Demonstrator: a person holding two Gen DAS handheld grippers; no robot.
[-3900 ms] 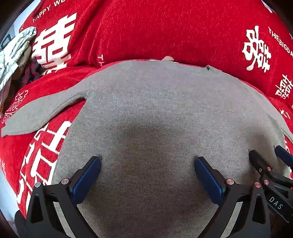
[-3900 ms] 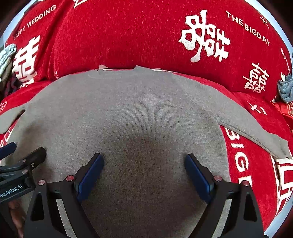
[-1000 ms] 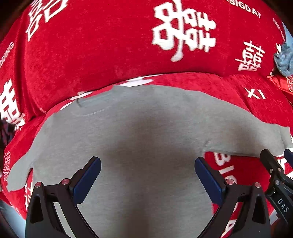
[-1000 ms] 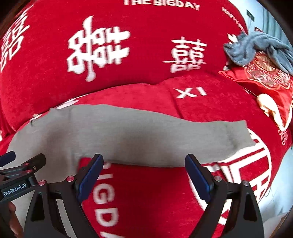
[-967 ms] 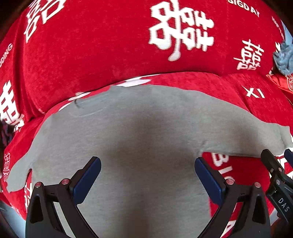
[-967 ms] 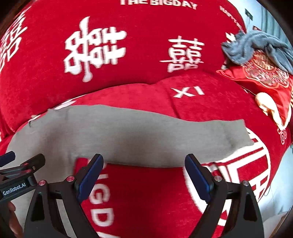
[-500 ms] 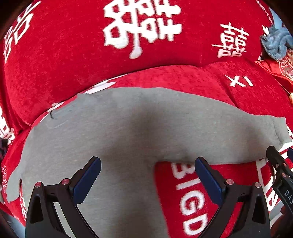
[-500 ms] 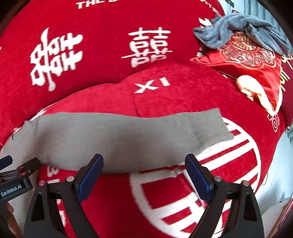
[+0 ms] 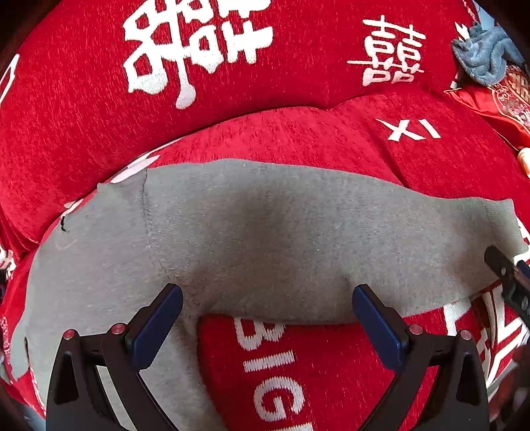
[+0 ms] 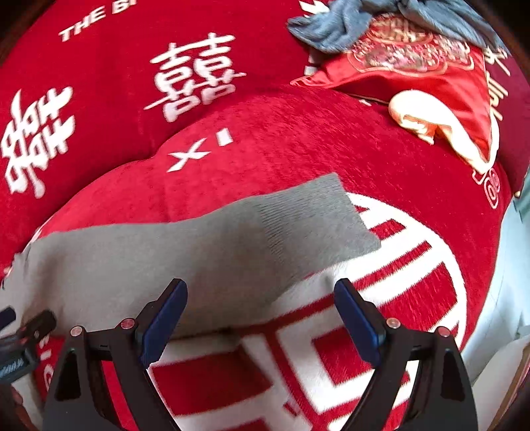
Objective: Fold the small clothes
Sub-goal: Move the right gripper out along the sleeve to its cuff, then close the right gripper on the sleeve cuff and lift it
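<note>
Grey knitted sweater lay flat on a red sofa cover printed with white characters; its sleeve stretched out sideways, smooth and unwrinkled, ending in a ribbed cuff on a large white emblem; a seam joined sleeve to body. The left gripper hovered over the underarm, jaws spread wide, grasping nothing; the right gripper, pads clear of the cloth, had just been closing slightly with the sleeve's lower edge between its jaws. A crumpled blue-grey cloth lay on a red satin cushion farther back.
</note>
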